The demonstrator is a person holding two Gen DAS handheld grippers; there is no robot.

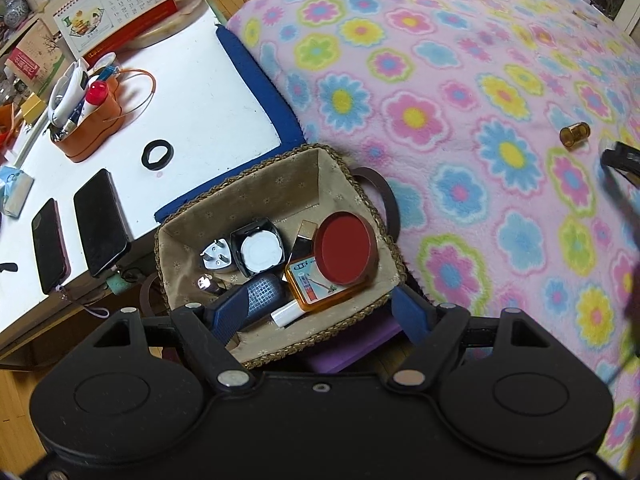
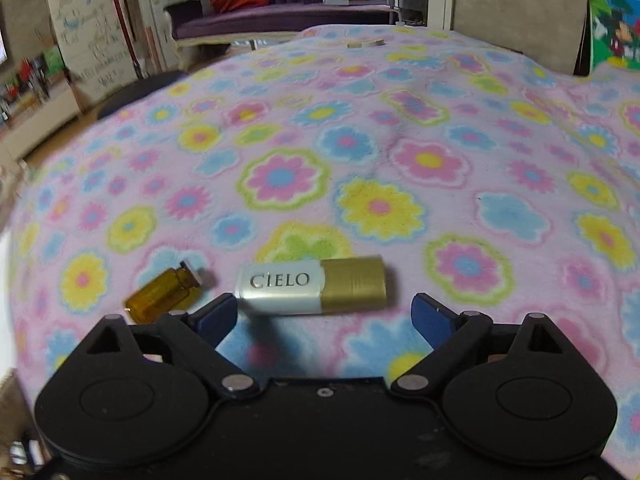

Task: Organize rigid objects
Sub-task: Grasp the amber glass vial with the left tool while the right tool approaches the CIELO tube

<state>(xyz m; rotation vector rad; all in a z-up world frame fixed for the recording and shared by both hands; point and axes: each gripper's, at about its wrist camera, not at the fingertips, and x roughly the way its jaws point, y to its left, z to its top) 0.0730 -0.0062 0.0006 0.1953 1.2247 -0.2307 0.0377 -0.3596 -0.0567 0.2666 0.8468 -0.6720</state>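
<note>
The tube [image 2: 312, 289] marked CIELO lies flat on the flowered blanket [image 2: 360, 140], long axis running side to side across the right wrist view, gold cap toward the right, silver body toward the left. The right gripper [image 2: 325, 318] hangs just short of it, blue fingers [image 2: 216, 316] spread wider than the tube is long, one tip near each end, nothing pressed between them. The left fingertip sits close to the tube's silver end; whether it touches, I cannot tell.

Just left of the tube lies a small amber bottle [image 2: 164, 292], tilted, its neck pointing up and to the right toward the tube, its base right by the gripper's left finger. That bottle crowds the left side of the approach.

Over in the left wrist view, the left gripper [image 1: 320, 312] hovers above a lined woven basket [image 1: 352, 184] at the blanket's edge, its jaws apart and empty. Inside the basket: a round red lid [image 1: 346, 250], an orange box [image 1: 316, 286] partly under it, a black case [image 1: 260, 250] with a white disc, a white plug [image 1: 216, 256], a white stick [image 1: 286, 314].

Beside the basket stands a white table [image 1: 192, 92] with two phones [image 1: 102, 222], a black ring [image 1: 158, 155], an orange holder [image 1: 96, 120] and a calendar [image 1: 116, 8]. The amber bottle [image 1: 575, 135] shows far right on the blanket.
</note>
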